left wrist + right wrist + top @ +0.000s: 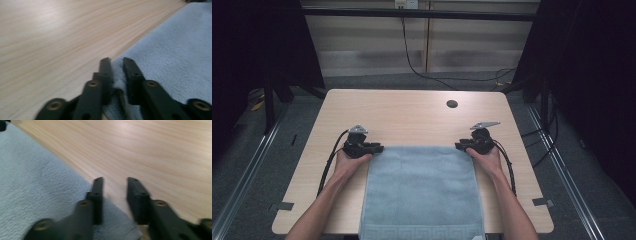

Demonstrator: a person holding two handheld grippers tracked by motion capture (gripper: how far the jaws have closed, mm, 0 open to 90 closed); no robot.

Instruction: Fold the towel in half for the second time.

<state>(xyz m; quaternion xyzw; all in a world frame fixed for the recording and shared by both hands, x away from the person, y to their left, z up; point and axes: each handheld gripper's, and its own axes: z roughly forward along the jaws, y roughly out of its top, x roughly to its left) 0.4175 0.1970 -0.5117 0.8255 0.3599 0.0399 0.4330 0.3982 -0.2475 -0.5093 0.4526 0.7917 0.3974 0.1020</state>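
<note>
Gripping the flat grey-blue terry towel on the pale wooden bench, our left gripper pinches its far corner; right gripper fingers straddle theirs, apart; folding remains undone.

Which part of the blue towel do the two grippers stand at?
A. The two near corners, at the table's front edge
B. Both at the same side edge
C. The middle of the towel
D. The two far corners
D: in the high view the left gripper and the right gripper sit at the far corners of the blue towel.
</note>
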